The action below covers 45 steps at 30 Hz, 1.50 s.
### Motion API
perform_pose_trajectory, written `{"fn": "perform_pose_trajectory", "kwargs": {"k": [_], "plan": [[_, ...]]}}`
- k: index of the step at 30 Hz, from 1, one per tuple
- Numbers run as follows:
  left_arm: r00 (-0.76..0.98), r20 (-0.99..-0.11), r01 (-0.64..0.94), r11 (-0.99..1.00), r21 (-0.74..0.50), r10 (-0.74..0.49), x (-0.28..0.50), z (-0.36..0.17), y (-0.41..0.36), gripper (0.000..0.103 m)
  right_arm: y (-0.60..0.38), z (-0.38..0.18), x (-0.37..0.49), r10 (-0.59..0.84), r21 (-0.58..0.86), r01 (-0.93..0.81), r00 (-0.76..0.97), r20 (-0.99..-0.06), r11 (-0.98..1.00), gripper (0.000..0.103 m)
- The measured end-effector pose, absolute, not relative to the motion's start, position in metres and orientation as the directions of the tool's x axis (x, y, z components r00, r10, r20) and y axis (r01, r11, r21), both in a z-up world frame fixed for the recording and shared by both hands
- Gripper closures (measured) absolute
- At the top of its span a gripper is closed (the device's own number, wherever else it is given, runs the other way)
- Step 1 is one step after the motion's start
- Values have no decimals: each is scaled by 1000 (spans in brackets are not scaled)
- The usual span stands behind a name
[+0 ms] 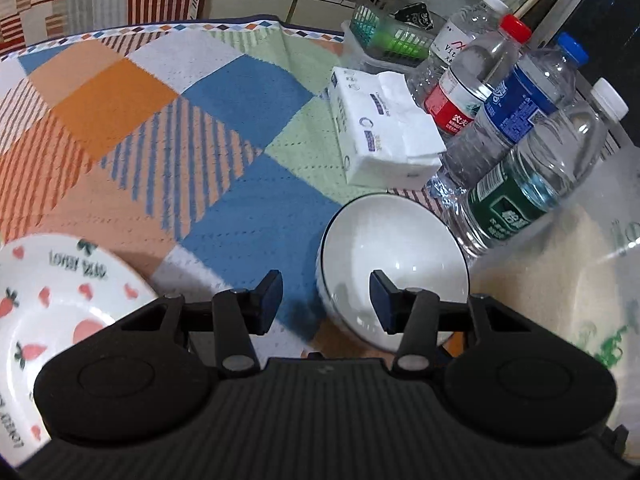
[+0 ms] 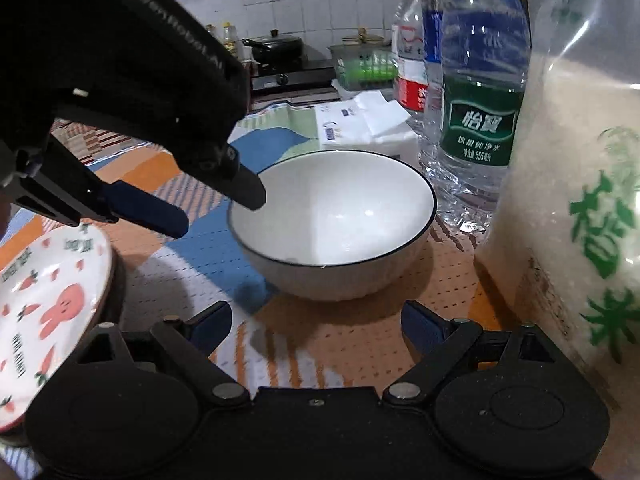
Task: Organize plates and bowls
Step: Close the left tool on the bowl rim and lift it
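Dim, slightly blurred, fisheye-warped edges.

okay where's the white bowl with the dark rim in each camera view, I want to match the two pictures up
Left wrist view: the white bowl sits lower centre-right, its near rim between the tips of the left tool.
Right wrist view: the bowl is in the centre, ahead of the right tool.
Shared landmark: the green-label water bottle stands just right of the bowl in both.

Both wrist views look steeply down, close, sharing the bowl (image 1: 394, 264); edges perhaps blurred.
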State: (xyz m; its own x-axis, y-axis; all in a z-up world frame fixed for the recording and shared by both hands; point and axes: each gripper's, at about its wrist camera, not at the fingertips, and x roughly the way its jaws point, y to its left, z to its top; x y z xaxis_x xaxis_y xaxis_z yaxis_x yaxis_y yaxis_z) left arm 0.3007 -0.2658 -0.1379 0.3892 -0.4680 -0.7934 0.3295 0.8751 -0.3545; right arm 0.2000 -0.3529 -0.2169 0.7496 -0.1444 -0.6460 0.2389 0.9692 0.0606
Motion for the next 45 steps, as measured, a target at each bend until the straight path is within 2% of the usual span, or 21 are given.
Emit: {"fn": "perform_pose_trajectory", "kwargs": {"k": [6,11,15,19,23,26,29,45], "plan": [[338,-812,277,875,-398,-476,321,-149,-282,69,-363,-223,218,-136,59,227,750,-647,972,7],[343,-853,310,905,-293,-394,320,-156,-292,96,-366,-225,224,-131,56,212,766,-629,976,6],[317,-855,295,899,-323,-411,319,-159,-281,96,-372,-224,230,-106,85,200,781,-615,976,7],[319,-862,340,897,-284,-394,310,-152,-278,96,-371,-218,230,-73,109,182,770,-634,977,8],[306,-863,356,889,-288,-402,299,-138,-269,95,-364,-205,224,-65,87,158,763,-644,984,8],[314,-842,366,874,-320,-440,286,-125,-257,94,-362,-190,215,-48,105,153,756,-653,983,8],[339,-828,402,865,-301,-446,266,-110,-249,94,-357,-175,200,-35,126,155,756,-653,980,8],[333,-826,422,855,-301,-455,199,-45,-172,92,-289,-106,134,-10,36,44,758,-653,998,11]]}}
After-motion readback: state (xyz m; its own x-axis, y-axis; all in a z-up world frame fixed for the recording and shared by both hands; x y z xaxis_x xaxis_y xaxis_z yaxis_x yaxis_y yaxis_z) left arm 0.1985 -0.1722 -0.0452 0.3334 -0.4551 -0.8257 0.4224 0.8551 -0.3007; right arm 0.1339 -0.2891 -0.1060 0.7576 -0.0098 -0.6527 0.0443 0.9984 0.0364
